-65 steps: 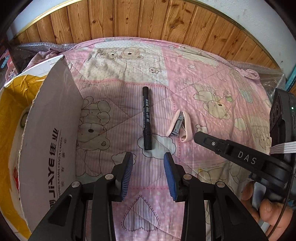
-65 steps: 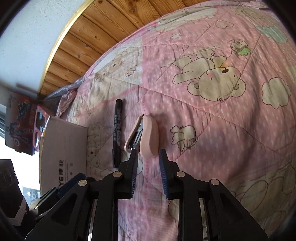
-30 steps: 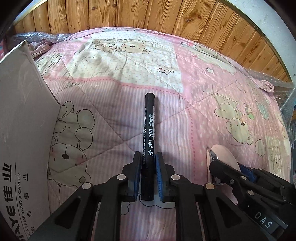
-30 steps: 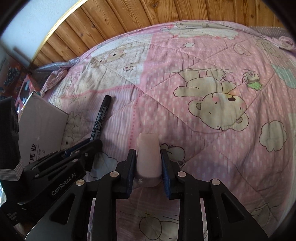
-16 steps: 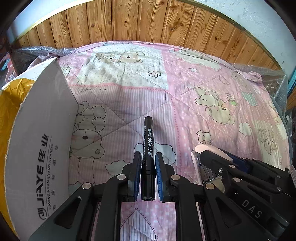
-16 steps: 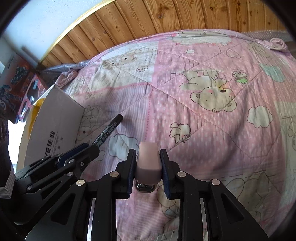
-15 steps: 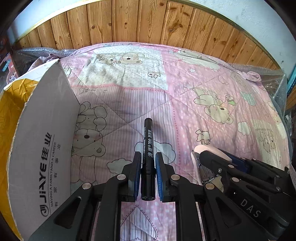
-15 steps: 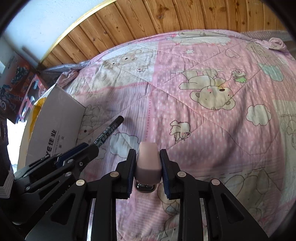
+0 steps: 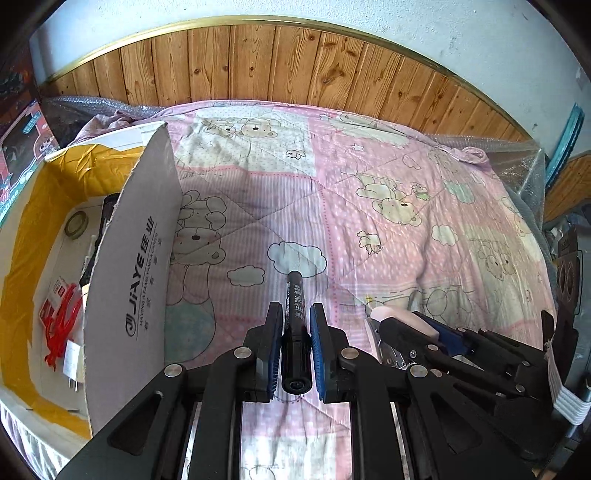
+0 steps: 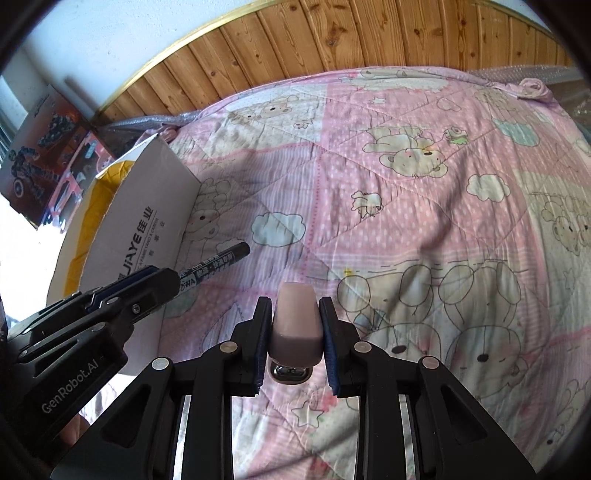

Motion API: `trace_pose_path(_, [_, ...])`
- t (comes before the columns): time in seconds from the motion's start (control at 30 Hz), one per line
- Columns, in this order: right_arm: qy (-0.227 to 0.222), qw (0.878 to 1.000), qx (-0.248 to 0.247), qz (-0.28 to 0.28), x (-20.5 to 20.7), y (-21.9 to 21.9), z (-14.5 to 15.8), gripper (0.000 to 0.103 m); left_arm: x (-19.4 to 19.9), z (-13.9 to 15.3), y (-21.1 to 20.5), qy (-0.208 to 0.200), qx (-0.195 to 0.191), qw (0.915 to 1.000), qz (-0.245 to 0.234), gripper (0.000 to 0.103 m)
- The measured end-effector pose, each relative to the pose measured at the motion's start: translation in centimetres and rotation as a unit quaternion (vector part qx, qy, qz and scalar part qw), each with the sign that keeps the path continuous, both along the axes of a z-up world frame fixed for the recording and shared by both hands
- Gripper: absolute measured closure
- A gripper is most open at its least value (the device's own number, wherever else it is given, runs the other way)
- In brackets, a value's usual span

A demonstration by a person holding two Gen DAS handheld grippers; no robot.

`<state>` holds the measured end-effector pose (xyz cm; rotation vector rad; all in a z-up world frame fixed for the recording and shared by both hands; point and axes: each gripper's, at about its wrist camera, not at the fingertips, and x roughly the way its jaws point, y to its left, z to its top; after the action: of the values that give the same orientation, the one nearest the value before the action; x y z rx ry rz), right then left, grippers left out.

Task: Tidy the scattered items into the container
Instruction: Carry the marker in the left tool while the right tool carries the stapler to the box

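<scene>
Left gripper [image 9: 296, 334] pinches the black marker [image 9: 295, 317] between its blue pads [image 9: 274, 350], jaws narrowed to the barrel's width; marker runs along the fingers, cap end sticking out forward, butt end facing the camera, lifted clear of the quilt [image 9: 332, 206]. Right gripper [image 10: 293, 332] is clamped on the pink stapler [image 10: 294, 317], pads flat against both sides; the metal underside shows below the pink body, its front end hidden behind its own top. In the left wrist view the right gripper sits just right of the marker, stapler mostly covered by its black fingers, only a pink corner and some metal showing. In the right wrist view the left gripper comes in from the left of the stapler, marker tip pointing out over the quilt toward a cloud print; printing on the barrel is too small to read fully. Cardboard box [image 9: 129, 280] stands left of the marker, near flap upright, printed "JiAYE". Inside it, yellow lining, a roll of tape [image 9: 75, 221], a red item [image 9: 61, 314], a dark object mostly hidden behind the flap; the box's near and left edges are cut off by the frame. Beyond the quilt, wood panelling [image 9: 258, 62] and a white wall [image 9: 461, 33]. Printed cartons [image 10: 48, 147] stand past the box, blurred at the fisheye edge.
</scene>
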<state>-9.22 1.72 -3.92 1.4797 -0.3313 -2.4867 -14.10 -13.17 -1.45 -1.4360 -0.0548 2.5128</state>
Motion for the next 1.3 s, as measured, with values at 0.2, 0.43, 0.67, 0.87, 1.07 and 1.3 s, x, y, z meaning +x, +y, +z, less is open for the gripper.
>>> trace_pose_path(0.2, [0.009, 1.000, 0.006, 0.006, 2.2, -0.8, 1.2, 0.076, 2.8, 1.0, -0.6, 0.006, -0.003, 1.0000, -0.006, 0.087])
trace_pose_path(0.43, [0.020, 1.000, 0.010, 0.013, 4.7, -1.8, 2.7, 0.076, 5.4, 2.7, -1.2, 0.022, 0.003, 0.9997, -0.012, 0.087])
trace_pose_path(0.67, [0.035, 0.999, 0.015, 0.016, 6.8, -2.6, 4.3, 0.076, 7.4, 4.7, -2.1, 0.041, 0.013, 0.9990, -0.013, 0.087])
trace_pose_path(0.87, [0.049, 0.998, 0.018, 0.020, 8.4, -3.4, 5.8, 0.076, 9.0, 6.1, -2.7, 0.055, 0.022, 0.9981, -0.016, 0.087])
trace_pose_path(1.07, [0.063, 0.997, 0.021, 0.025, 9.5, -4.3, 7.1, 0.076, 10.3, 7.3, -3.6, 0.067, 0.031, 0.9971, -0.015, 0.087])
trace_pose_path(1.3, [0.077, 0.996, 0.026, 0.035, 10.2, -5.6, 8.5, 0.076, 11.2, 8.5, -4.6, 0.079, 0.041, 0.9959, -0.014, 0.087])
